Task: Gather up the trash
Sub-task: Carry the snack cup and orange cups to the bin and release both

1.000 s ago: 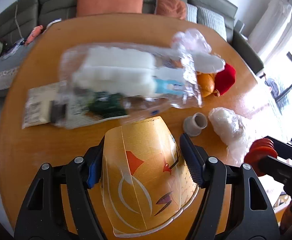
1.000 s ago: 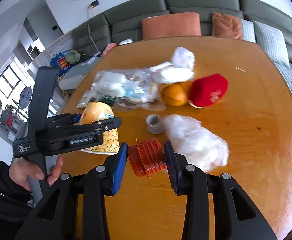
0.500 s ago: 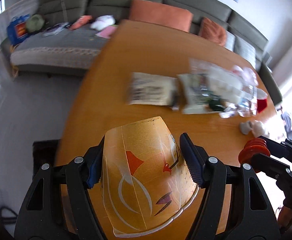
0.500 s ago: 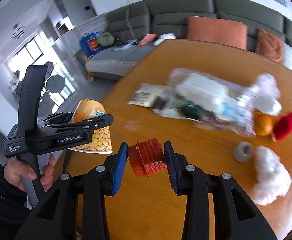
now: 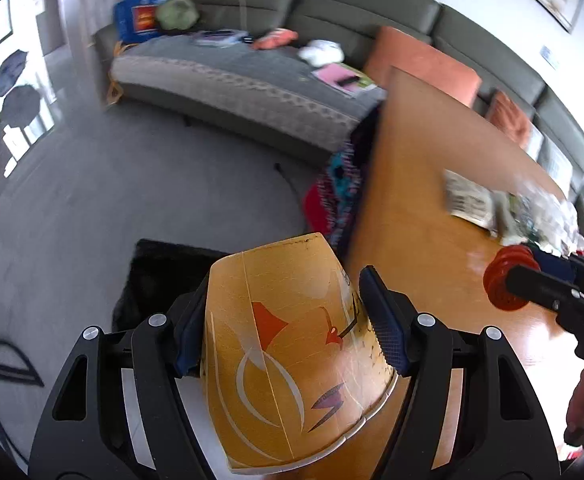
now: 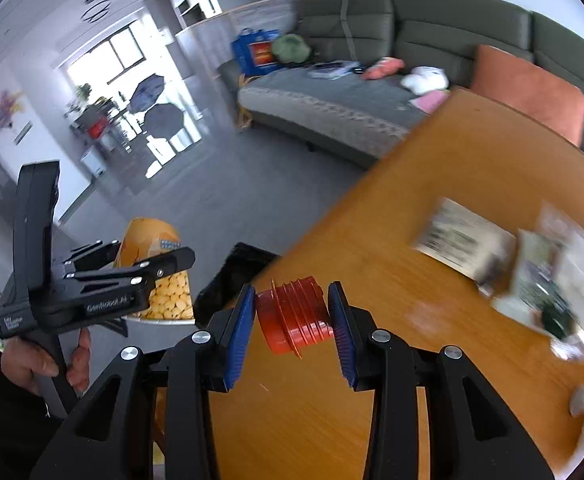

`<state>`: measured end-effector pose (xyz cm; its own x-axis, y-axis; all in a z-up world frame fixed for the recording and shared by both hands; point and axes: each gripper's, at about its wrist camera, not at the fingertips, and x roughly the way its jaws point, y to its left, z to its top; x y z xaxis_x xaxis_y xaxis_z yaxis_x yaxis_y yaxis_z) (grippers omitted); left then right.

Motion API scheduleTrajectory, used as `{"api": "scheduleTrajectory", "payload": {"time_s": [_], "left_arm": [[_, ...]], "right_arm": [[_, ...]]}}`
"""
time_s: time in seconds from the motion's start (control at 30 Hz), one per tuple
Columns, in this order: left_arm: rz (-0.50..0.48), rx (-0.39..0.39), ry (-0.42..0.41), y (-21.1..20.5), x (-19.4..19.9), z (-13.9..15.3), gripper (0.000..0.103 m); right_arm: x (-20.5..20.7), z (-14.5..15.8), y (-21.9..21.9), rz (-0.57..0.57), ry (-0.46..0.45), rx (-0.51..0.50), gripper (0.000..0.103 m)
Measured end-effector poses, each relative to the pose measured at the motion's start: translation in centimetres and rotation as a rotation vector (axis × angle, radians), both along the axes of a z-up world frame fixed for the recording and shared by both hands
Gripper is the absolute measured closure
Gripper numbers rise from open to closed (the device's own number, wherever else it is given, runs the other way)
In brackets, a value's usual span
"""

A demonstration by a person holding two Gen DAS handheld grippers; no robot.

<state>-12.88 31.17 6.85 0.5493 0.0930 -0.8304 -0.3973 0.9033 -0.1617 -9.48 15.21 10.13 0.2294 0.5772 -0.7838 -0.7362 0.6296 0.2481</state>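
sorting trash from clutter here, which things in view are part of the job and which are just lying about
Job:
- yellow paper cup, in left gripper
- red ribbed cap, in right gripper
- wrappers on table
- black bin

Lying about:
- orange cushion
- blue bag

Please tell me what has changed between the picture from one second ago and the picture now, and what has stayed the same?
Both views have swung from the middle of the wooden table toward its edge, so the grey floor and a black bin now show. The left gripper stays shut on the yellow paper cup, the right gripper on the orange ribbed piece. Nothing was taken or released; the wrappers lie where they were.
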Motion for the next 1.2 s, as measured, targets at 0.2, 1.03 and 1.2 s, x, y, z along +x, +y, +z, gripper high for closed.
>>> {"api": "scheduleTrajectory", "payload": {"time_s": [0.2, 1.03, 1.2], "left_arm": [[0.131, -0.002, 0.006, 5.1, -3.9, -0.7, 0.035], [0.468, -0.011, 0.073, 16.9, -9.7, -3.4, 0.005], [0.449, -0.015, 0.069, 16.3, -9.3, -3.3, 0.005]], "right_arm": [[-0.5, -0.3, 6.9, 0.108, 0.011, -0.009, 0.064], [-0.7, -0.5, 24.5, 0.224, -0.031, -0.017, 0.025], [-0.6, -0.3, 22.8, 0.215, 0.021, 0.006, 0.021]]}}
